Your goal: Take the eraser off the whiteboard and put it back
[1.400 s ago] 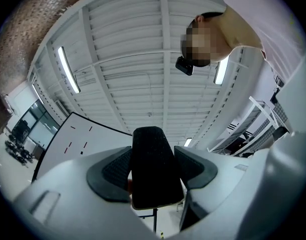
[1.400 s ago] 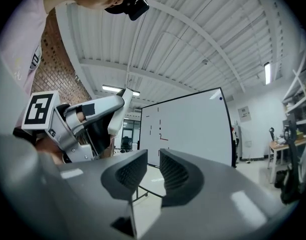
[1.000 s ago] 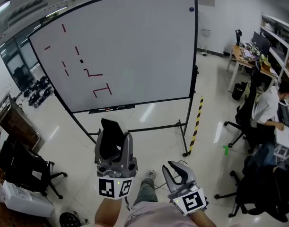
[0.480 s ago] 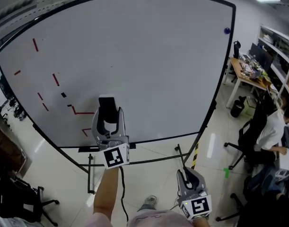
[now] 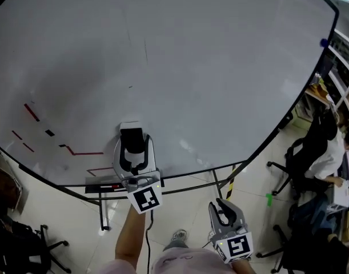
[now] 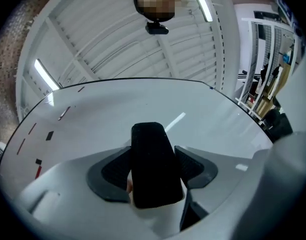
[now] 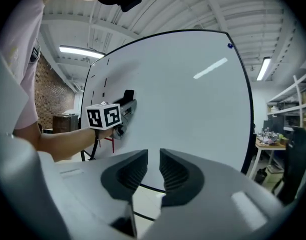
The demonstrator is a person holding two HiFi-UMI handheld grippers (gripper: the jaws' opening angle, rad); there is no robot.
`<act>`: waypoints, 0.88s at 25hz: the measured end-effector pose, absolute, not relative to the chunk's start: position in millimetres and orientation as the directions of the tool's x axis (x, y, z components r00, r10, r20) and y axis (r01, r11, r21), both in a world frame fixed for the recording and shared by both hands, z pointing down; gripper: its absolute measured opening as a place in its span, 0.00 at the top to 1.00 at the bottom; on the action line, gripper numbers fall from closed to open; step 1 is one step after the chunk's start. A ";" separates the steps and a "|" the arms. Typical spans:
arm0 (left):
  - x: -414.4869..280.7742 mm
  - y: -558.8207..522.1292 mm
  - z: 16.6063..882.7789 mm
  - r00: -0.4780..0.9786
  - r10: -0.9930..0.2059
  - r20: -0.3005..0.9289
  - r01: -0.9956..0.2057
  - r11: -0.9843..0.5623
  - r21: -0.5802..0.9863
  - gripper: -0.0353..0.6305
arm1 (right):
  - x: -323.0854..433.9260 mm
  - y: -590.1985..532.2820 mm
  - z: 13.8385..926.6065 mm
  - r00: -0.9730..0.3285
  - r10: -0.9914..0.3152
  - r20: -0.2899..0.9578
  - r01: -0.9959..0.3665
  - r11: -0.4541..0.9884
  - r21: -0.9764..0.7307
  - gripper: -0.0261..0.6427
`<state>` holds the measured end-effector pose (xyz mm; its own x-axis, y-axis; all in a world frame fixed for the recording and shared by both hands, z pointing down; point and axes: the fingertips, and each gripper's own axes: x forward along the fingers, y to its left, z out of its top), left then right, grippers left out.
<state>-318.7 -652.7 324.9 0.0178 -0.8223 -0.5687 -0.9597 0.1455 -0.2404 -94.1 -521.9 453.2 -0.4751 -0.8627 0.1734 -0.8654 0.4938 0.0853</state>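
My left gripper point(image 5: 132, 146) is shut on the black eraser point(image 5: 132, 135), which stands up between its jaws point(image 6: 153, 171). It holds the eraser at the lower part of the whiteboard point(image 5: 180, 67), just right of some red marks point(image 5: 85, 153). In the right gripper view the eraser point(image 7: 127, 95) looks pressed against the board face. My right gripper point(image 5: 223, 203) hangs low over the floor, off the board. Its jaws stand almost together with nothing between them point(image 7: 153, 159).
The board's tray point(image 5: 105, 186) holds markers just below the left gripper. A blue magnet point(image 5: 324, 42) sits at the board's upper right. Stand legs point(image 5: 220, 181) and a striped post cross the floor. A person point(image 5: 334, 147) sits at a desk among office chairs on the right.
I have come much closer to the whiteboard. My left gripper has carried the eraser up and forward to the board's lower part. The right gripper has stayed low.
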 end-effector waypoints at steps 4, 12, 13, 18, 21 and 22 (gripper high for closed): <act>-318.3 -651.1 326.4 0.035 -0.830 -0.556 -0.955 0.137 -0.264 0.53 | -107.8 -530.3 456.7 -0.504 -0.843 0.188 -0.846 0.526 0.087 0.85; -308.1 -564.9 303.3 0.053 -0.749 -0.660 -0.936 0.192 -0.294 0.56 | -113.1 -500.4 436.6 -0.560 -0.814 0.152 -0.812 0.576 0.095 0.85; -304.1 -548.9 292.5 0.067 -0.740 -0.670 -0.938 0.182 -0.295 0.56 | -111.4 -490.3 428.2 -0.569 -0.811 0.132 -0.806 0.582 0.102 0.85; -264.4 -435.7 262.7 0.094 -0.712 -0.695 -0.952 0.140 -0.273 0.56 | -85.0 -408.8 396.1 -0.601 -0.799 0.025 -0.789 0.599 0.136 0.85; -223.9 -337.5 276.8 0.089 -0.716 -0.693 -0.965 0.109 -0.237 0.56 | -56.5 -331.0 396.0 -0.620 -0.784 -0.014 -0.778 0.613 0.138 0.85; -208.7 -300.2 279.7 0.097 -0.714 -0.693 -0.968 0.092 -0.231 0.59 | -44.8 -300.9 399.6 -0.622 -0.782 -0.021 -0.777 0.615 0.136 0.85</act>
